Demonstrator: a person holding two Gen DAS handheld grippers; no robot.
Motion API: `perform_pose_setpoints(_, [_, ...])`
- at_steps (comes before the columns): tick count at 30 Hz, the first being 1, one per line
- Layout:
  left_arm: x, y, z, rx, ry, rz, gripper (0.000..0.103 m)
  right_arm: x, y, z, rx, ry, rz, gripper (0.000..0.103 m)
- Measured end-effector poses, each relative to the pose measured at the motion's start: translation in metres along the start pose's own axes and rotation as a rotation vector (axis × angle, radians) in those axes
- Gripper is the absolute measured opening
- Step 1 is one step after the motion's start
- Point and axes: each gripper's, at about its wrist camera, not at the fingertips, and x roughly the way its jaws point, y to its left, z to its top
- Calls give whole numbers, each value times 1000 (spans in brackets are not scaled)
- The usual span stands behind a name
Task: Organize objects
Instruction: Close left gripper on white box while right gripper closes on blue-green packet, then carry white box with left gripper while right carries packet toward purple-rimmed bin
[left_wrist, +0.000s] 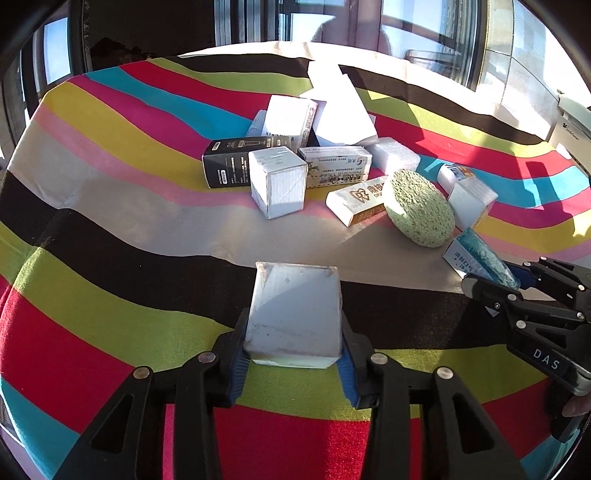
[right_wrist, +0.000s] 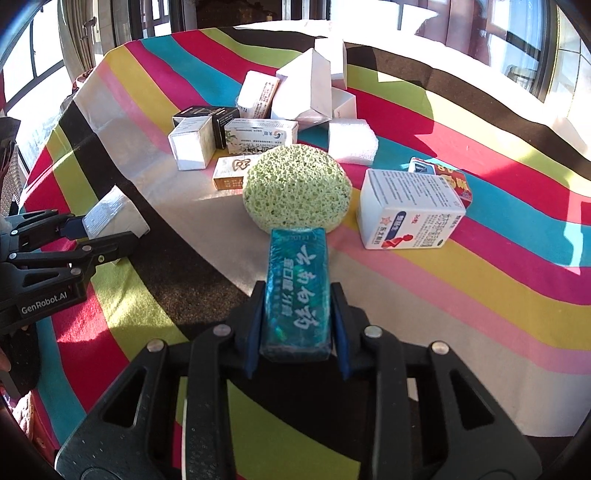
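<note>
Hard sunlight from windows behind, long shadows — fisheye-bent edges

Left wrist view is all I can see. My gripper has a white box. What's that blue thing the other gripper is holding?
Observer: The right gripper is shut on a teal packet with big white Chinese characters on its top face; your view shows only its end.
Operator: Is there anything behind that white carton on the right?
Observer: Yes. Behind the white carton lies a smaller box with a red and yellow label.
Operator: What does my own gripper say on it?
Observer: The left gripper, shut on the white box, reads GenRobot.AI on its side.
</note>
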Motion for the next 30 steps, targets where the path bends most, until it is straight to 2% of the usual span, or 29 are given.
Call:
perform_pose_setpoints(4, [-10, 1, -8, -9, 14, 5, 42, -2, 1, -2, 30, 4, -24, 37])
perform_pose_setpoints(7, [-27, 4, -17, -8, -2, 12, 42, -14, 6, -11, 116, 23, -61, 37])
perform_pose_setpoints(13, [-54, 5, -37, 20, -18, 4, 42, -42, 20, -38, 226, 22, -30, 37])
perform_pose_setpoints(17, [-67, 3, -49, 19, -17, -18, 42, -52, 31, -47, 211, 32, -30, 37])
perform_pose_setpoints(25, [-89, 12, -65, 6, -27, -22, 42, -81, 51, -46, 176, 0, -19, 37])
perform_pose_setpoints(30, [-109, 32, -79, -25, -59, -2, 42, -90, 86, -41, 81, -2, -13, 37])
